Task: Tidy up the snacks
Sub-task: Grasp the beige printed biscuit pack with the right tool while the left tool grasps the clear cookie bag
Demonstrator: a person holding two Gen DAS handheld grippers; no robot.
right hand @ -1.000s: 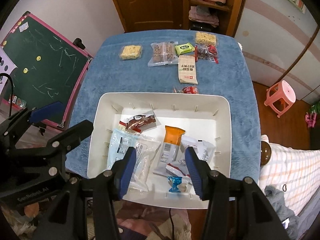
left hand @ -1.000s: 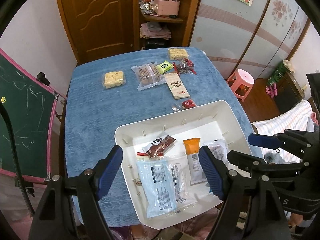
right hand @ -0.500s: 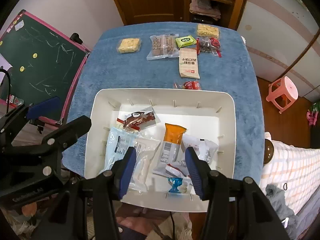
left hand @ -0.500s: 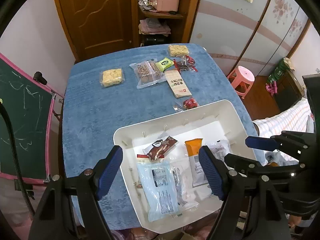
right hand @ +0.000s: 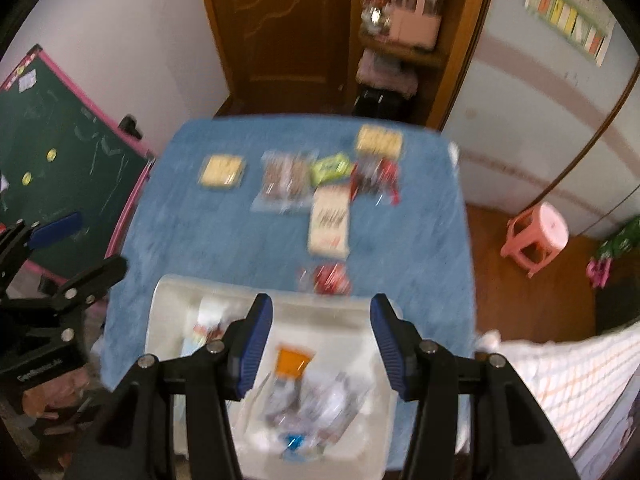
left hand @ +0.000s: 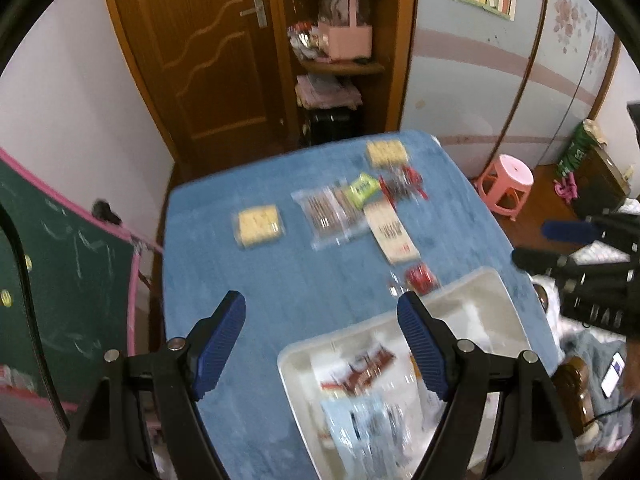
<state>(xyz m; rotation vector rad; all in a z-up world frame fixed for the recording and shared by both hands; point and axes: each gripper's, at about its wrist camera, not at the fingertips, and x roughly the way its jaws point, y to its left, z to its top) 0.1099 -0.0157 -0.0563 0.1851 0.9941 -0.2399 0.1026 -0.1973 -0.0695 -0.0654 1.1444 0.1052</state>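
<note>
Tools first: my left tool (left hand: 320, 344) and right tool (right hand: 320, 344) both hang spread and empty, and within the last second both have lifted and tipped forward, so the white tray (left hand: 472, 284) that filled the lower views a moment ago now sits low under the fingers. Inside it lie a pale blue packet (left hand: 360, 424), a brown-and-red wrapper (left hand: 360, 372) and an orange-topped pouch (right hand: 294, 362), all blurred by the swing. Just beyond the tray's far rim, on the blue tabletop (left hand: 280, 288), a small red snack (right hand: 330, 278) waits nearest. Farther out rest a beige box (right hand: 329, 226), a clear pack of brown biscuits (right hand: 286, 178), a green sachet (right hand: 331, 168), a red-and-dark bundle (right hand: 374, 178) and two yellow cracker packs (right hand: 222, 171) (right hand: 378, 141), none of them shifted. My reading: one drop-off is done, the tray holds part of the haul, and the reach now turns to the loose snacks at the far end.
</note>
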